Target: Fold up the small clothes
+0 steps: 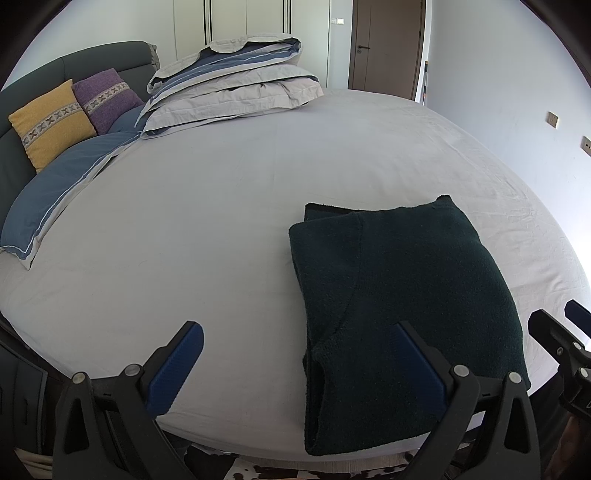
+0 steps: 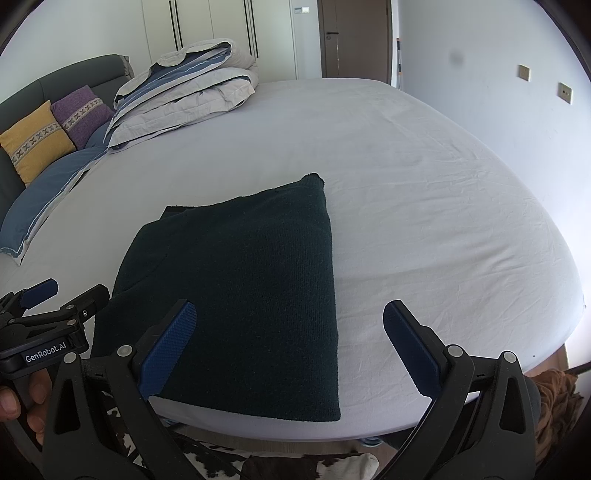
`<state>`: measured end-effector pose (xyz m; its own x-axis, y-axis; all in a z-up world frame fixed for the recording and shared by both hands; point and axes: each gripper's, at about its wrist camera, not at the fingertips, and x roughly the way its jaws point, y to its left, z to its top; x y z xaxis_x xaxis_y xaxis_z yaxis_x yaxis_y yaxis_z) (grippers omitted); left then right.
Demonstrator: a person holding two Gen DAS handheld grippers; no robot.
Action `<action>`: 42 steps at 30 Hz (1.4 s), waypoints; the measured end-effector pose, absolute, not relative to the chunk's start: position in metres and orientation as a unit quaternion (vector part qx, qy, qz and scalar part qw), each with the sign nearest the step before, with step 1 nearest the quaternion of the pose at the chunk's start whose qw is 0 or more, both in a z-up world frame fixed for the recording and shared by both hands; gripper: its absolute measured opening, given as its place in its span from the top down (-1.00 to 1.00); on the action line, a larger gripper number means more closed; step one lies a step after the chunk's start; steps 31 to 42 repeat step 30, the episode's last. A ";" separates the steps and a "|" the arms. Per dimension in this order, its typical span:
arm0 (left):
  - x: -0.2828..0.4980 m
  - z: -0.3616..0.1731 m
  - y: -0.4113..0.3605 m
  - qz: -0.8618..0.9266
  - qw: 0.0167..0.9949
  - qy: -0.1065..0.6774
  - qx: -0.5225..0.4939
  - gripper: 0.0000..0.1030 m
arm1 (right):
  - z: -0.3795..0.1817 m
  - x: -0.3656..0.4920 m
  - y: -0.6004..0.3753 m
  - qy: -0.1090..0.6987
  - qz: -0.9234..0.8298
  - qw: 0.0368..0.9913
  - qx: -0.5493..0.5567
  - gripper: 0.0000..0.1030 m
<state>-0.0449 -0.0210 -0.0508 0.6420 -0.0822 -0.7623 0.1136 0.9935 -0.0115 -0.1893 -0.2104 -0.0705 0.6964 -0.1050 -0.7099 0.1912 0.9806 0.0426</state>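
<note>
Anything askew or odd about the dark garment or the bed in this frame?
Only slightly: the folded dark green sweater has an under layer poking past its far left corner, so the edges don't line up. Both tongs, left and right, are open and empty.

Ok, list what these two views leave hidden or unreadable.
- Dark green sweater: near hem, left wrist view, hidden behind the left gripper.
- Sweater's underlayers: both views, hidden under the top layer.
- Right gripper hides nothing of the bed, but the bed's foot is cut off.

Home bedroom: wide bed w/ pale grey sheet (image 1: pixel 258 177), dark grey padded headboard (image 1: pixel 92 61), folded grey-blue duvet (image 1: pixel 236 81), yellow & purple cushions, white wardrobe doors (image 2: pixel 207 29)
</note>
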 end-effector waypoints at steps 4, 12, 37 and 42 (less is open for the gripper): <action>-0.045 -0.051 -0.021 -0.054 0.906 0.420 0.020 -1.00 | -0.071 -0.189 -0.210 0.382 -0.080 0.919 0.057 -1.00; -0.046 -0.053 -0.022 -0.055 0.905 0.421 0.020 -1.00 | -0.072 -0.189 -0.210 0.382 -0.080 0.919 0.057 -1.00; -0.044 -0.054 -0.020 -0.062 0.904 0.422 0.026 -1.00 | -0.076 -0.188 -0.212 0.384 -0.079 0.918 0.057 -1.00; -0.044 -0.054 -0.020 -0.062 0.904 0.422 0.026 -1.00 | -0.076 -0.188 -0.212 0.384 -0.079 0.918 0.057 -1.00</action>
